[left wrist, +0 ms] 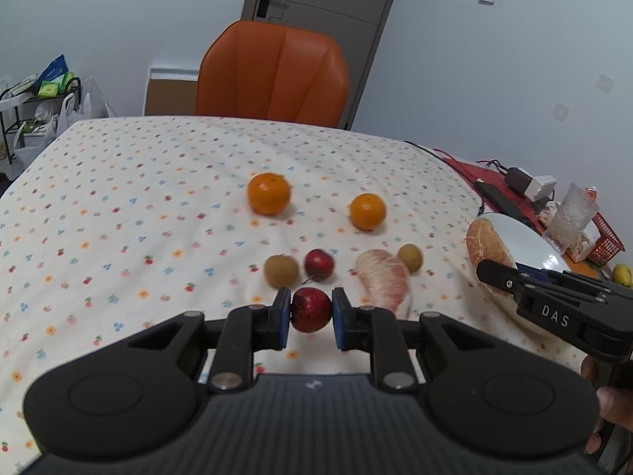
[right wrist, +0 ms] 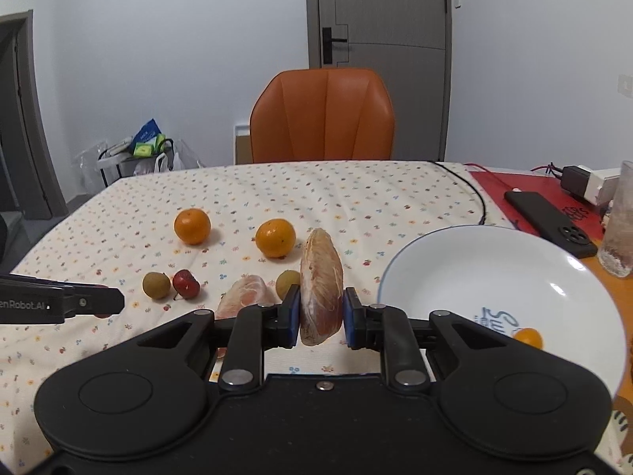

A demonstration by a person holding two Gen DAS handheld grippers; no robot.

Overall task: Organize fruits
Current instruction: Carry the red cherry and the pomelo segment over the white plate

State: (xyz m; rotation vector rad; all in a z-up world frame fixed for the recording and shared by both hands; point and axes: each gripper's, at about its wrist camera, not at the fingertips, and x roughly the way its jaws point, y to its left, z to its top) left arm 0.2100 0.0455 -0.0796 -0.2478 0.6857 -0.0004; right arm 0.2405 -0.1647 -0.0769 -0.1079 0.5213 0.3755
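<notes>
**Both hands loaded; bowl lies to the right**

- Far left of the desk (right wrist: 356, 194), on the flowered cloth: two oranges (right wrist: 192, 226) side by side toward the far edge, apart from each other.
- Nearer row, left to right: a brown-green longan (right wrist: 156, 285), a small red fruit (right wrist: 186, 283) just beside it, a peeled pomelo segment (right wrist: 247, 297) lying flat, a second longan (right wrist: 287, 283) behind it.
- Left gripper (left wrist: 311, 310): fingers closed on a second red fruit (left wrist: 311, 308), pads pressing it from both sides, held just above the cloth in front of the row.
- Right gripper (right wrist: 321, 310): fingers clamped on another pomelo segment (right wrist: 321, 289), standing on end, long axis upright between the pads, tip well above them.
- Right of that: white bowl (right wrist: 494, 245), open side up, one small orange fruit (right wrist: 528, 337) already lying in it. Phone, cables and a glass beyond, on the red mat.

Judgement: the bowl looks like the collecting place. It sits to the right of the held segment and near it, so the right hand is nearer; a short sideways carry over the rim should do. The left hand must cross farther, past the right gripper, so the two could crowd at the rim.
</notes>
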